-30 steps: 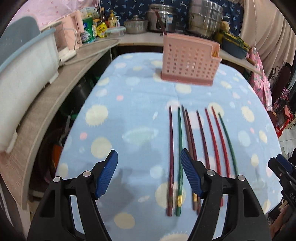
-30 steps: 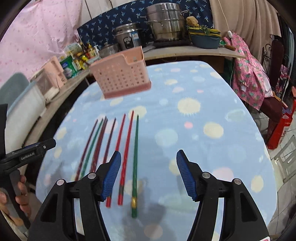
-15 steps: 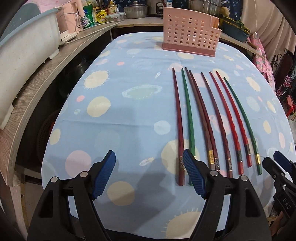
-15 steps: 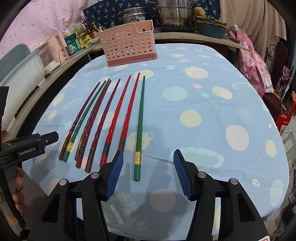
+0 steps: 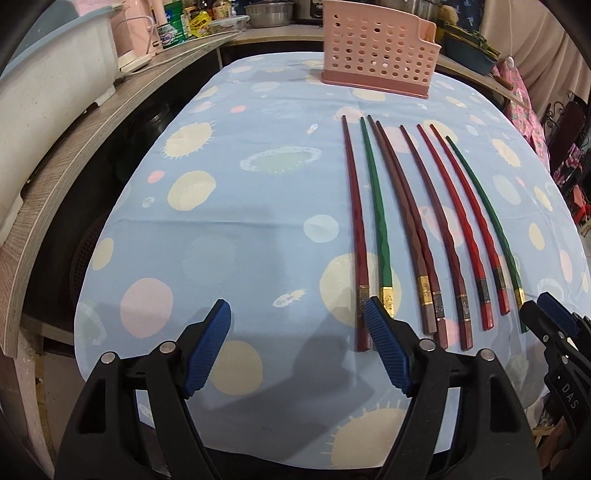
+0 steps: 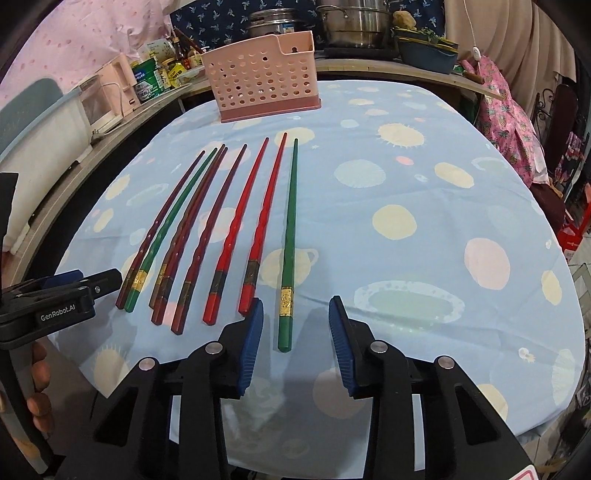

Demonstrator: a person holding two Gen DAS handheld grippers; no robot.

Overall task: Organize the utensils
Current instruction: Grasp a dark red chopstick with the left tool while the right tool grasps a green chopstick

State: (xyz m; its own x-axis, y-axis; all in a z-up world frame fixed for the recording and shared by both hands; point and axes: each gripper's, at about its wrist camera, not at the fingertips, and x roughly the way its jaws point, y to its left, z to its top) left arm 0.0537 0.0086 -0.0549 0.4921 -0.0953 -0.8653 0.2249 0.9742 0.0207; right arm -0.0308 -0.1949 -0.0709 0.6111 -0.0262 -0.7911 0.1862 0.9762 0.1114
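Observation:
Several chopsticks lie side by side on the blue spotted tablecloth, in dark red, brown, bright red and green. A pink perforated holder stands upright at the far end. My left gripper is open at the near ends; its right finger overlaps the ends of the leftmost dark red chopstick and the green one beside it. My right gripper is closing, with the butt of the rightmost green chopstick between its jaws; the pads stand apart from it. Each gripper shows in the other's view: left gripper, right gripper.
A wooden counter runs along the left with a white tub, a pink appliance and bottles. Steel pots stand behind the holder. Pink fabric hangs at the right. A hand holds the left gripper's handle.
Both grippers have come down and nearer to the chopsticks' near ends. The right jaws have narrowed around the end of the rightmost green chopstick. The left jaws stay wide.

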